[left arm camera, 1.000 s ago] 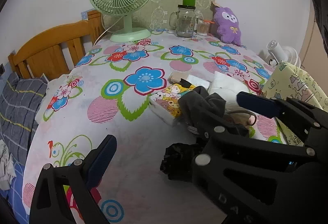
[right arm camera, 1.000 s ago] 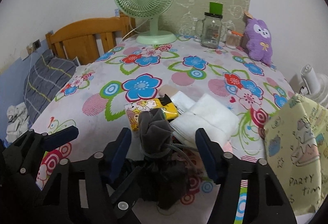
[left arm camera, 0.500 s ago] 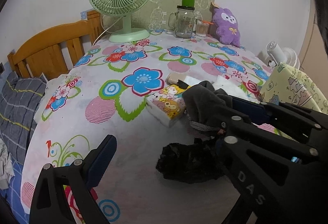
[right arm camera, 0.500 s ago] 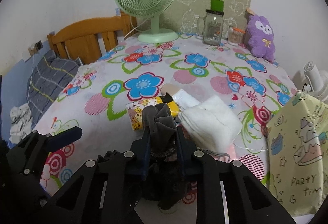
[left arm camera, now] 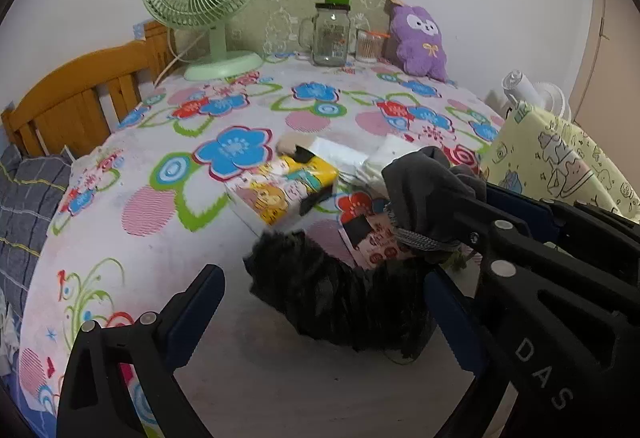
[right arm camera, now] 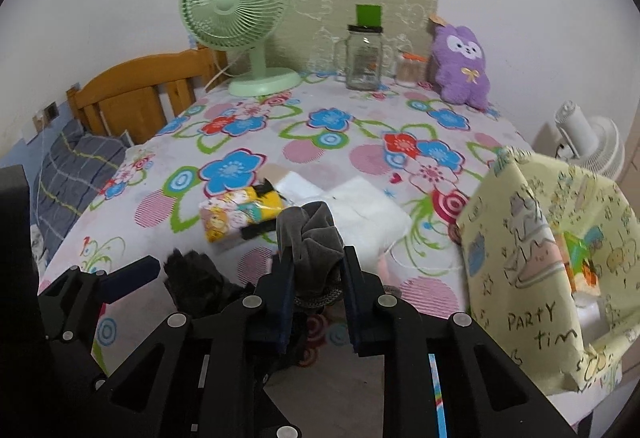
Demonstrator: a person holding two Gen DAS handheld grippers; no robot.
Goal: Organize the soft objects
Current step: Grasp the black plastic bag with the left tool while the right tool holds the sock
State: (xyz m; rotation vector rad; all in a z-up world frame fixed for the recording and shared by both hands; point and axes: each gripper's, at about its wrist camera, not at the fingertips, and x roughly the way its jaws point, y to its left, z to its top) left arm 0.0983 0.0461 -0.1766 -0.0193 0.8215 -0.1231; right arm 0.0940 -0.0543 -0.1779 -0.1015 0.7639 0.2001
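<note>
Grey cloth (right arm camera: 308, 238) sits squeezed between the two fingers of your right gripper (right arm camera: 314, 280), bunched up and poking out above the tips, with its knit cuff down low by the pads. You pinch it near the cuff, likely so the floppy part hangs as one lump and does not drag over the flowery tablecloth (right arm camera: 248, 109). Your left gripper (left arm camera: 320, 302) has its fingers spread wide and holds nothing. The fluffy black thing (left arm camera: 332, 294) lies on the table between those open fingers, so it looks like your next pick. I think it is a furry glove or sock, but it is too dark to tell. A yellow cartoon pack (right arm camera: 240, 211) and some white folded cloths (right arm camera: 360, 209) lie just behind the grey cloth. The yellow party bag (right arm camera: 536, 270) stands open near your right side, maybe the place for soft things.
</note>
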